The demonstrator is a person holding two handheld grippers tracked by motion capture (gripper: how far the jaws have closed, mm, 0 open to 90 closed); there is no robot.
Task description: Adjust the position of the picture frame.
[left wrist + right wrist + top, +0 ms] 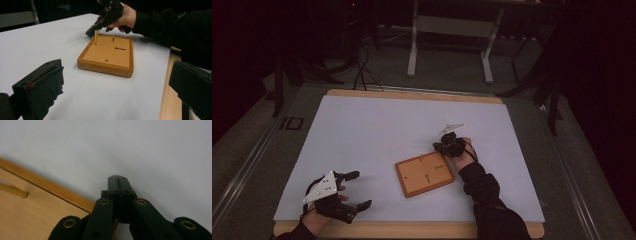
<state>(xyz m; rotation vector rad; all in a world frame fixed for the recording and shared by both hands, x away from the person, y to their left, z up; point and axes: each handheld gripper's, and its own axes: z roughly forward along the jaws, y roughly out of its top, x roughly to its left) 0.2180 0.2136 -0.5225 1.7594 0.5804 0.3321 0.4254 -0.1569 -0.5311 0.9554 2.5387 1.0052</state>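
Observation:
A flat wooden board [424,174] lies on the white mat, right of centre. A short pale peg [96,37] stands upright in a hole at the board's far corner. My right gripper [438,146] hovers just past that corner with its tip close beside the peg. Its jaws [117,178] are pressed together with nothing between them, and the peg [12,190] sits off to their left over the board [30,220]. My left gripper [359,190] rests near the mat's front left, open and empty, its jaws [117,75] framing the board [107,53].
The white mat [377,130] covers a wooden table whose bare edge [412,230] runs along the front. The board's face has a dark slot [120,48] and a small hole [106,60]. A metal stand [452,45] and cables sit on the floor beyond.

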